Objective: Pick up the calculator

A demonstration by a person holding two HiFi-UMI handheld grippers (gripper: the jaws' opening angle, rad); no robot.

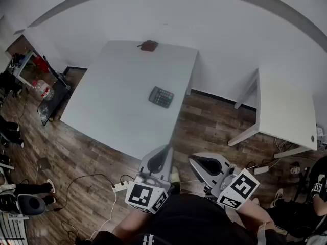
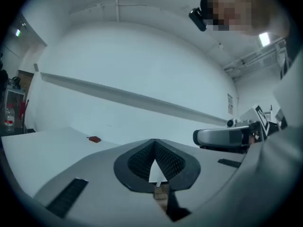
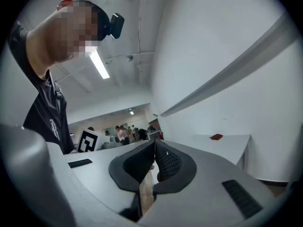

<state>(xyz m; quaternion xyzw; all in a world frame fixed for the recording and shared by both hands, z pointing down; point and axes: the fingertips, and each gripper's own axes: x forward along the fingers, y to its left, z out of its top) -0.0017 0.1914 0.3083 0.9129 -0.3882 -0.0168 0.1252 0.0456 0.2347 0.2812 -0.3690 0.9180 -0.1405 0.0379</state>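
Note:
The dark calculator (image 1: 161, 97) lies flat near the right edge of the white table (image 1: 112, 106), visible only in the head view. Both grippers are held close to the person's body, short of the table's near corner and well apart from the calculator. My left gripper (image 1: 162, 150) is shut with nothing in it; its pads meet at the tip (image 2: 155, 142). My right gripper (image 1: 197, 160) also has its pads together (image 3: 155, 142) and holds nothing. It points toward the left gripper, whose marker cube (image 3: 89, 141) shows ahead of it.
A small red object (image 1: 148, 46) sits at the table's far edge. A second white table (image 1: 286, 111) stands to the right. Cables and a power strip (image 1: 120, 186) lie on the wooden floor, and a cluttered shelf (image 1: 43, 88) stands at the left.

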